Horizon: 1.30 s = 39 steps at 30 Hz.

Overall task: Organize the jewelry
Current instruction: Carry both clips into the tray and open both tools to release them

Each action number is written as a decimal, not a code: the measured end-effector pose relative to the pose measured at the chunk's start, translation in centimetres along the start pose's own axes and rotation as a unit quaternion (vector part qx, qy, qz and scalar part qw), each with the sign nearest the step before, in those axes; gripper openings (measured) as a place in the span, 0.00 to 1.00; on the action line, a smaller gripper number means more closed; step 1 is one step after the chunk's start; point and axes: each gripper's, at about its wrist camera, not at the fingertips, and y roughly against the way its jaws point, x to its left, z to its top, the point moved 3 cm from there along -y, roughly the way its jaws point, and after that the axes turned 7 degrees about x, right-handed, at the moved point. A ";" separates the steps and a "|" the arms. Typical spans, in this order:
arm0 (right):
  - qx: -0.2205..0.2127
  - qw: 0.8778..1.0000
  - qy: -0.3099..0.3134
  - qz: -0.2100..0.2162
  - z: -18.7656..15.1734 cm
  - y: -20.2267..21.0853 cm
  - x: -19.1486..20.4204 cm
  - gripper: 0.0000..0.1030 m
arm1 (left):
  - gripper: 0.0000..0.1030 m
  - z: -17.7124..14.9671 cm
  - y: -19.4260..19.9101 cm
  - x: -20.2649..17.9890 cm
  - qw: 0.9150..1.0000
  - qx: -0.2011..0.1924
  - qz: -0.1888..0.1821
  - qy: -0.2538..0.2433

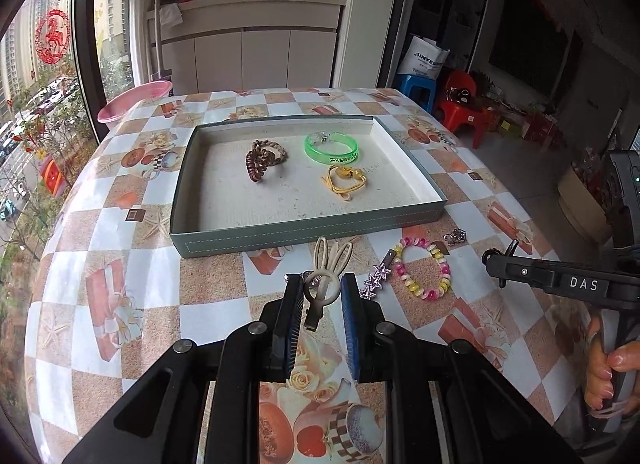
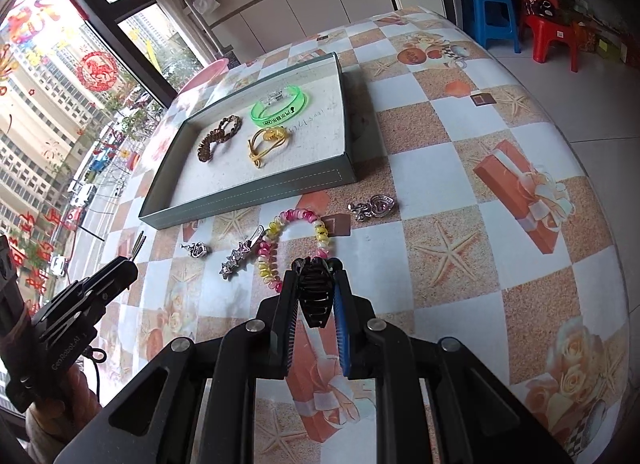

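Observation:
A beige rabbit-ear hair clip [image 1: 322, 284] hangs between the pads of my left gripper [image 1: 320, 284], which is shut on it above the table. My right gripper [image 2: 316, 270] is shut on a black claw clip [image 2: 316, 296]. Ahead lies a grey-green tray [image 1: 304, 232] [image 2: 256, 193] with a brown spiral hair tie [image 1: 262, 157], a green bangle [image 1: 331, 148] and a yellow cord bracelet [image 1: 346, 180] inside. In front of the tray, on the tablecloth, lie a star clip [image 2: 238, 258], a pink-yellow spiral bracelet [image 2: 292, 248], a silver heart pendant [image 2: 374, 205] and a small silver charm [image 2: 196, 250].
The checked tablecloth curves down at the table's edges. A pink basin [image 1: 136, 99] sits past the far left corner. A blue stool [image 2: 492, 15] and a red chair [image 2: 550, 29] stand on the floor at the right. A person's hand [image 1: 604, 368] grips the right handle.

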 end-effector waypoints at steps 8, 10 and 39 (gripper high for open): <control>-0.006 1.000 0.016 0.013 3.2 -0.1 2.0 0.18 | 0.31 3.7 -0.3 1.5 1.000 -0.014 0.012 0.013; -0.005 1.000 0.018 0.015 4.2 -0.4 2.4 0.18 | 0.31 4.7 -0.7 2.1 1.000 -0.015 0.015 0.021; 0.038 0.999 0.023 -0.029 15.8 -10.6 2.2 0.18 | 0.31 10.5 -13.7 6.2 0.993 0.080 0.074 0.039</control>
